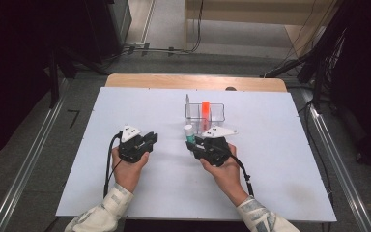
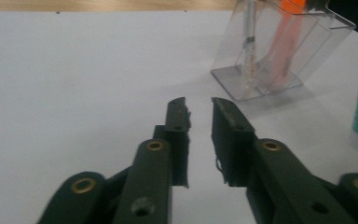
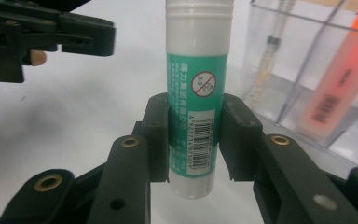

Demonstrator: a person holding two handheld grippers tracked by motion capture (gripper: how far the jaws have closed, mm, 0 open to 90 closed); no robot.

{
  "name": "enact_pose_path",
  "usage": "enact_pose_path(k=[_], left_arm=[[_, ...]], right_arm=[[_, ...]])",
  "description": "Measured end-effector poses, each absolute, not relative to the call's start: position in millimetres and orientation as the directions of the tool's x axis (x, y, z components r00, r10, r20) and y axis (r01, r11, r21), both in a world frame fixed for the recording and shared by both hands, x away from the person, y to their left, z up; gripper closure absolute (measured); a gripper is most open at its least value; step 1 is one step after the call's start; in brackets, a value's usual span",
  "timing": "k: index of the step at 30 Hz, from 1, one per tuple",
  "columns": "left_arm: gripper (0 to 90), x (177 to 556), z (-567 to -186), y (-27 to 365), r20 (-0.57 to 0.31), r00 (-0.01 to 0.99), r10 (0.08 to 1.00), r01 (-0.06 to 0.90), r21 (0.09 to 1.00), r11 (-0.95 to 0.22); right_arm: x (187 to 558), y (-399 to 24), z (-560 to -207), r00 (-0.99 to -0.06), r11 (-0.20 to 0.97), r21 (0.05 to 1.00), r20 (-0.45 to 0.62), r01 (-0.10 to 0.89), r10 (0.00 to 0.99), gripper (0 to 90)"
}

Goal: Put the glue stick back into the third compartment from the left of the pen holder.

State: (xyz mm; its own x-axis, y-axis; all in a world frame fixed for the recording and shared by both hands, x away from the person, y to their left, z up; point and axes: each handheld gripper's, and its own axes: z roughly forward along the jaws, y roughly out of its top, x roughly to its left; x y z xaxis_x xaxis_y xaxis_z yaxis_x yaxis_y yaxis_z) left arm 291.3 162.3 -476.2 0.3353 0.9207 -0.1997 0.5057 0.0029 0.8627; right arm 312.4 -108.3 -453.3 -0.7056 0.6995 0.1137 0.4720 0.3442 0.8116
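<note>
White rectangular tabletop [image 1: 140, 193]: the work surface, seen from above, with a strip of pale wood along its far edge. My two forearms come in from the near side, in light patterned sleeves.

Clear plastic compartmented desk organiser [image 1: 217, 112]: stands upright on the far middle of the table, just beyond my right gripper. An orange highlighter marker [image 1: 205, 109] stands in one compartment and a thin transparent pen [image 1: 187, 107] leans in the compartment at the organiser's left end. In the left gripper view the organiser appears at upper right, well apart from my left jaws.

My left gripper [image 2: 199, 108]: held in my left hand over bare table, left of centre in the high view. Its black jaws stand a narrow gap apart with nothing between them; the white surface shows through the gap.

My right gripper [image 3: 195, 123]: held in my right hand just in front of the organiser. Its jaws are part-way open and clamped on the lower half of the glue stick, one pad pressed to each side.

White cylindrical glue stick with a green label [image 3: 196, 88]: upright between my right jaws, its base just below the pads, near the organiser's front left corner. Whether its base touches the table I cannot tell.
</note>
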Motion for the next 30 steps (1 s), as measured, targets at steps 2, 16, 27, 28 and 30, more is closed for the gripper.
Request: enact_pose_path(k=[2,16,27,28,30], left_arm=[[61.4,291.9,-477.2,163.8,-0.197,0.315,0.928,0.511,0.860,0.009],[39.4,294.1,-483.1,168.9,-0.160,0.225,0.961,0.537,0.844,0.015],[39.2,295.0,-485.2,168.1,-0.166,0.222,0.961,0.547,0.837,0.018],[39.2,295.1,-485.2,168.3,-0.168,0.223,0.960,0.548,0.836,0.019],[39.2,295.0,-485.3,168.4,-0.167,0.221,0.961,0.548,0.836,0.019]], right_arm=[[314.9,-111.7,-452.7,-0.700,0.337,0.814,0.114,0.473,0.705,64.2],[326.5,-130.0,-445.3,-0.659,0.292,0.823,0.126,0.486,0.742,64.1],[340.6,-148.2,-437.5,-0.619,0.243,0.835,0.141,0.494,0.773,64.1],[341.5,-148.9,-436.5,-0.617,0.239,0.837,0.143,0.493,0.774,64.2],[343.1,-150.2,-433.2,-0.613,0.231,0.842,0.143,0.488,0.777,64.1]])
